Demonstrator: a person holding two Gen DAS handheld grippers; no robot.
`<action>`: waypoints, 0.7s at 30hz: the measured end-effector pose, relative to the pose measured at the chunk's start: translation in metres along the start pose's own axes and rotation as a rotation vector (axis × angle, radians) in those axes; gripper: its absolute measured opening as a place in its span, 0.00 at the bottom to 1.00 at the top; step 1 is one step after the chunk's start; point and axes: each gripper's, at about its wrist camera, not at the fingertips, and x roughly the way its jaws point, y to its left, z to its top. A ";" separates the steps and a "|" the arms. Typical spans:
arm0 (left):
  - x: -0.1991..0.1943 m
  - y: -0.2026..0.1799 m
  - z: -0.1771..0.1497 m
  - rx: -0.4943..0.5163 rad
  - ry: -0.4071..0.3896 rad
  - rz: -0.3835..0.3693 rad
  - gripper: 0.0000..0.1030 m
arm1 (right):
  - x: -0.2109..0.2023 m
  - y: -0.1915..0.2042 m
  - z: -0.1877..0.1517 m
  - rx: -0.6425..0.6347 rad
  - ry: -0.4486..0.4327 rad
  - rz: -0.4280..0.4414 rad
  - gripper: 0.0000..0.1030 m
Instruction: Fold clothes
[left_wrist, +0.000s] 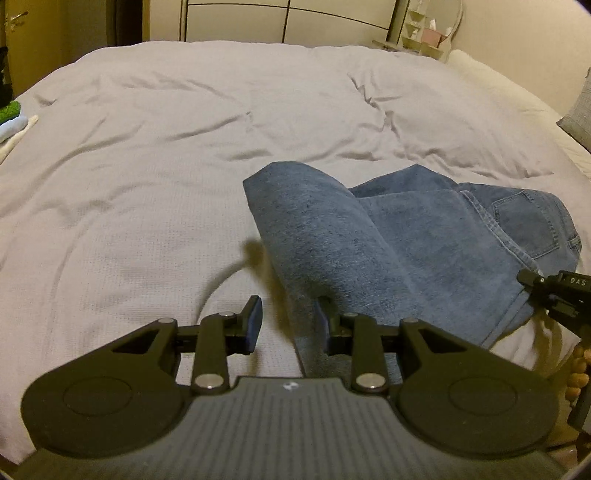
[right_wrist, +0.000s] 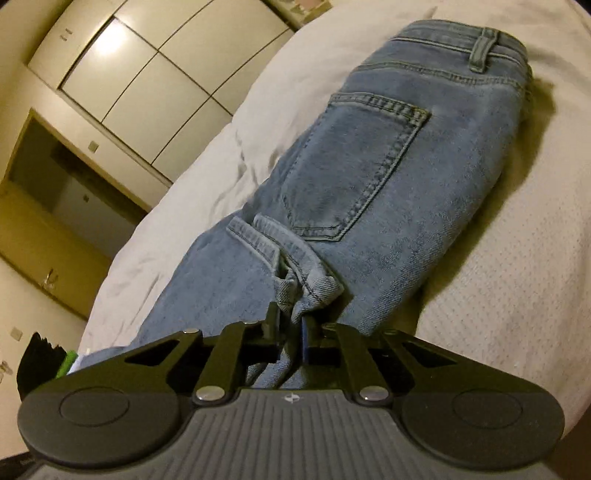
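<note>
jeans (left_wrist: 413, 236): on the bed (left_wrist: 147, 155), part folded, legs doubled over toward the waist
left tool (left_wrist: 288, 325): part-open, denim fold between the pads; grip not clear (one pad hidden by cloth)
right tool (right_wrist: 291, 332): clamped on the hem ends (right_wrist: 314, 284)
axis: jeans run straight ahead of the right tool, waistband (right_wrist: 461, 40) at the far end
nearer: right tool, already on the cloth

Faded blue jeans (right_wrist: 369, 177), pale grey waffle-textured bedspread (left_wrist: 147, 166), cream wardrobe doors (right_wrist: 147, 62)
</note>
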 end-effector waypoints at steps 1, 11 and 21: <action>0.000 0.001 0.001 -0.001 0.001 0.008 0.25 | 0.001 0.000 0.001 -0.001 0.004 0.002 0.11; 0.007 0.001 -0.003 -0.021 0.029 0.057 0.26 | 0.004 -0.020 0.009 0.064 0.051 0.074 0.14; 0.009 -0.010 0.012 0.016 0.022 0.011 0.25 | -0.028 0.028 0.032 -0.253 -0.123 0.049 0.06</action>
